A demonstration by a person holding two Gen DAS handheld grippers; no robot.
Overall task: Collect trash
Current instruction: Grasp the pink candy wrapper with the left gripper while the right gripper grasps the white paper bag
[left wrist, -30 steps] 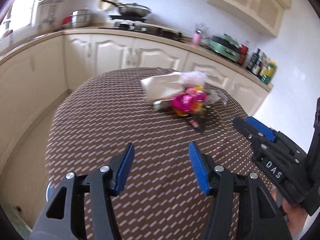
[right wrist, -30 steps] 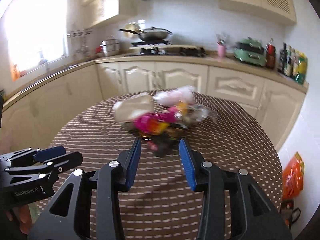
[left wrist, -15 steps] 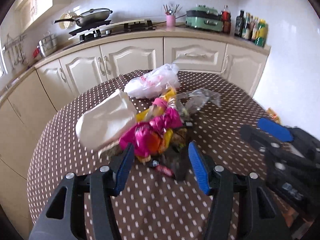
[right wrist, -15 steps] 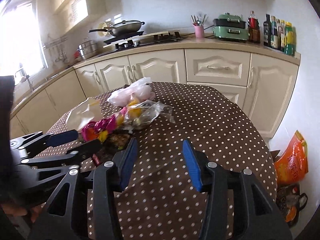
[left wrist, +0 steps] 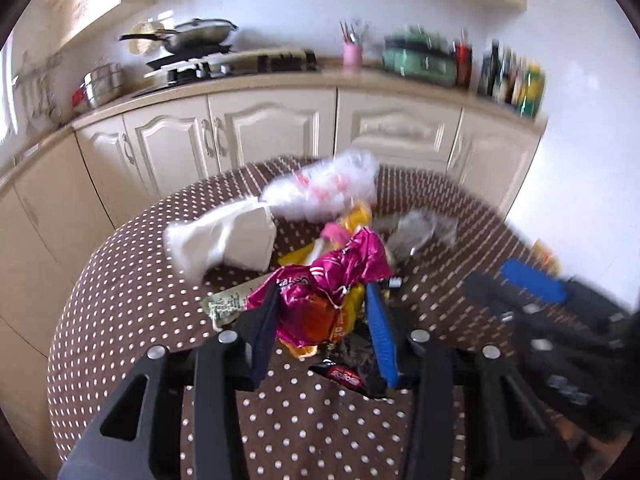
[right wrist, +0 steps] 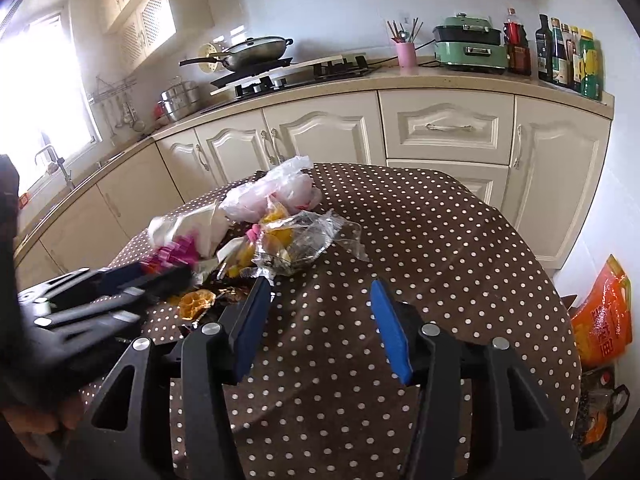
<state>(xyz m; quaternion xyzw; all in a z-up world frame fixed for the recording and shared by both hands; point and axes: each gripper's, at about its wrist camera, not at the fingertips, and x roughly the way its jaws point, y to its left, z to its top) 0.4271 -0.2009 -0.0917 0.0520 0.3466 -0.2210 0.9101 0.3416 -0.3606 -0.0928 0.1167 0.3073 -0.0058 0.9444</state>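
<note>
One orange bag (right wrist: pixel 604 316), right view only

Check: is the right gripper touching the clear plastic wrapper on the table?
Apart. The right wrist view shows bare dotted tablecloth between the opening right gripper and the clear plastic wrapper, which lies beyond its left fingertip; nothing sits between the jaws.

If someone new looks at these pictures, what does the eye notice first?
First, the bright pink wrapper in the trash heap on the dotted table; the left gripper is closing around it. Beside it, the right gripper is opening over bare cloth. An orange bag sits on the floor, right.
</note>
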